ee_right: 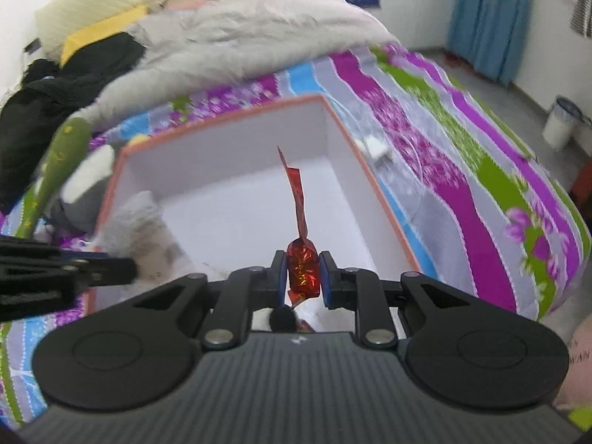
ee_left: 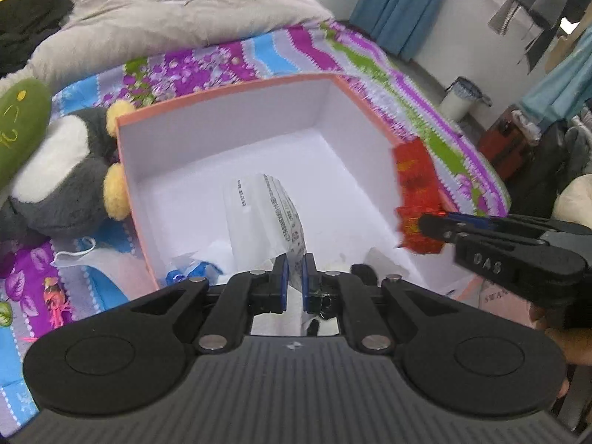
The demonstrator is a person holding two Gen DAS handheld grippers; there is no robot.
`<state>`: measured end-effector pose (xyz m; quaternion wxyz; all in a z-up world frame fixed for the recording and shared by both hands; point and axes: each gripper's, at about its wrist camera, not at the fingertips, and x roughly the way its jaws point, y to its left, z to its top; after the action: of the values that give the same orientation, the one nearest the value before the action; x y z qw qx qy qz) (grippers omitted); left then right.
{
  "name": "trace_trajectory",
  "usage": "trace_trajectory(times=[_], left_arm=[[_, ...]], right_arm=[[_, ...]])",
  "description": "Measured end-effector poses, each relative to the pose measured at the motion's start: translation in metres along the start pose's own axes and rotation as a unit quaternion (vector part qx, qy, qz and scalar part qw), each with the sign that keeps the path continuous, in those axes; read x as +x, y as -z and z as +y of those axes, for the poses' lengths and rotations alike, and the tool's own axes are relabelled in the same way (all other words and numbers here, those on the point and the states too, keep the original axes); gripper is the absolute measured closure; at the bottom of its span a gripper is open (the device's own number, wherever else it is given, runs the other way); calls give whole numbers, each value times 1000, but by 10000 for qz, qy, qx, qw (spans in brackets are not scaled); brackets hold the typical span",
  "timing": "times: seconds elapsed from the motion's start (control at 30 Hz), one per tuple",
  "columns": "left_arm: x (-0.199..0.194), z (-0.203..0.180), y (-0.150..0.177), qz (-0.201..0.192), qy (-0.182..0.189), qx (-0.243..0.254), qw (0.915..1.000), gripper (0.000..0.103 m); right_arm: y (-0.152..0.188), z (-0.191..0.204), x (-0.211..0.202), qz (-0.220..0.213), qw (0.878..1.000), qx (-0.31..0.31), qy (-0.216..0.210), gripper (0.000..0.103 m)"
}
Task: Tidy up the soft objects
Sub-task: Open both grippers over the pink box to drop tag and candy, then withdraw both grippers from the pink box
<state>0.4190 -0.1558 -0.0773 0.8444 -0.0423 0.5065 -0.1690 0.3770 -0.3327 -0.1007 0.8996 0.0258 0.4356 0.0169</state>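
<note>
Holding a white printed packet (ee_left: 270,214), the left gripper (ee_left: 295,277) has its jaws drawn narrow, pinching the packet's lower edge; the packet stands up over the floor of the box (ee_left: 229,111). The right gripper (ee_right: 302,277) has its jaws closed on a red foil sweet (ee_right: 303,270), whose twisted tail points up and away toward the far wall of the box.

Position relative to the box: both grippers hang above its near side, the left one over the near left part, the right one at the near right rim, seen from the left wrist view as the red wrapper just at that rim. Both point steeply downward into the opening. The pictures are blurred at the edges, so contact with the rim cannot be confirmed.

Progress, as judged: neither item is released yet. The box floor looks mostly bare; some crumpled white and blue material (ee_left: 192,270) lies by the near wall, though whether it lies in the box is unclear. Left outside the box, on the bed cover (ee_left: 370,55): a grey and white plush toy (ee_left: 66,170) touching the left wall, a green plush (ee_left: 18,125) beyond it, and a face mask (ee_left: 77,255) near the front left corner. These appear outstanding.

A hand (ee_left: 569,344) shows partly behind the right gripper.
</note>
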Motion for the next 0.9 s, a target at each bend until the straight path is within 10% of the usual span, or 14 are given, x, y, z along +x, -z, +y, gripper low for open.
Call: trace_trajectory(times=[0.17, 0.27, 0.9], left_arm=[[9, 3, 2, 237, -17, -24, 9997, 94], [10, 0, 4, 261, 3, 25, 9997, 76], [-94, 0, 66, -1310, -78, 529, 9899, 73]], right_arm=[[5, -12, 7, 167, 9999, -7, 33, 74], [7, -14, 5, 122, 9999, 19, 19, 55], [66, 24, -86, -1466, 9876, -43, -562, 55]])
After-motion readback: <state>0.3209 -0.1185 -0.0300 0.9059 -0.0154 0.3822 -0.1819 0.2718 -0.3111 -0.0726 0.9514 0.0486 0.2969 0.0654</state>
